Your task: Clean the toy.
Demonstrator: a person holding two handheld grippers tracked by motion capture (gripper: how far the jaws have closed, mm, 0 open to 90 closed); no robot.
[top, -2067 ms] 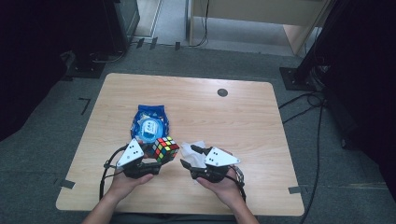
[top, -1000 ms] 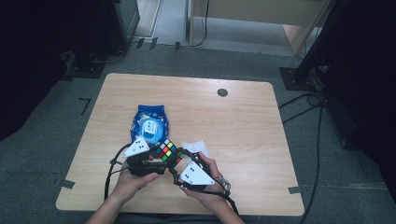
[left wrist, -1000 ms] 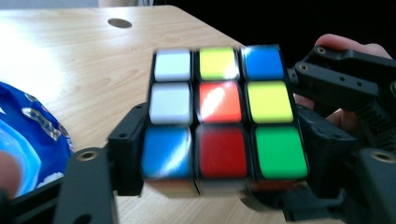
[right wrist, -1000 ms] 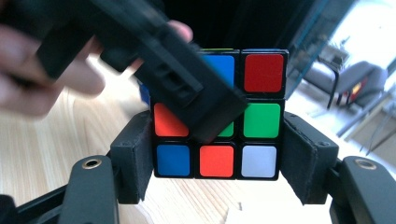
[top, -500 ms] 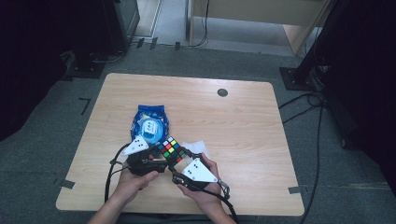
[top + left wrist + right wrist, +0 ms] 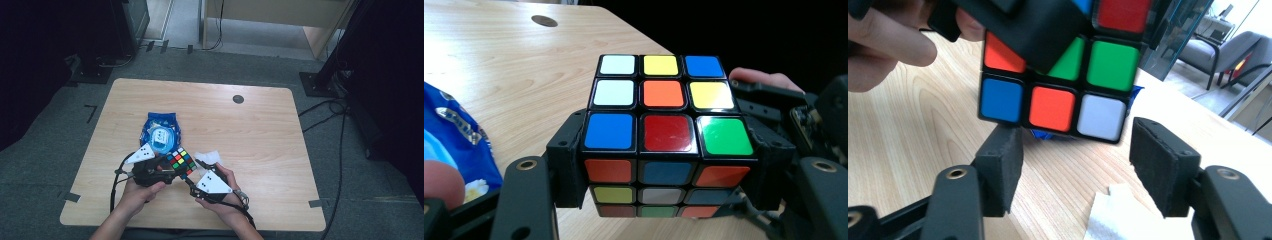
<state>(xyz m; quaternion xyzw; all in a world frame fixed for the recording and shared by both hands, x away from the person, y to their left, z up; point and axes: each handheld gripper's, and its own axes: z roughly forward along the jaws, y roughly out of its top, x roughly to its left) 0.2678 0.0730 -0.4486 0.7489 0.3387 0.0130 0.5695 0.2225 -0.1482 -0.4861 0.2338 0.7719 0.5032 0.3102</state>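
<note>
Wooden table point(image 6: 260, 125); left gripper view: cube point(image 6: 664, 130) between jaws.

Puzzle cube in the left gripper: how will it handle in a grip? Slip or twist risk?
The puzzle cube looks rigid with flat faces, so the left gripper probably clamps it squarely. Glossy stickers may slide under the pads. Its layers could turn if the right gripper pushes off-centre.

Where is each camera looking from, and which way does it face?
High view: above the table, looking forward and down; both hands and forearms show.
Left gripper view: rides the left gripper, looking along its fingers clamped on the puzzle cube.
Right gripper view: rides the right gripper, facing the cube's underside; its fingers stand apart below it.
All three share the cube.
</note>
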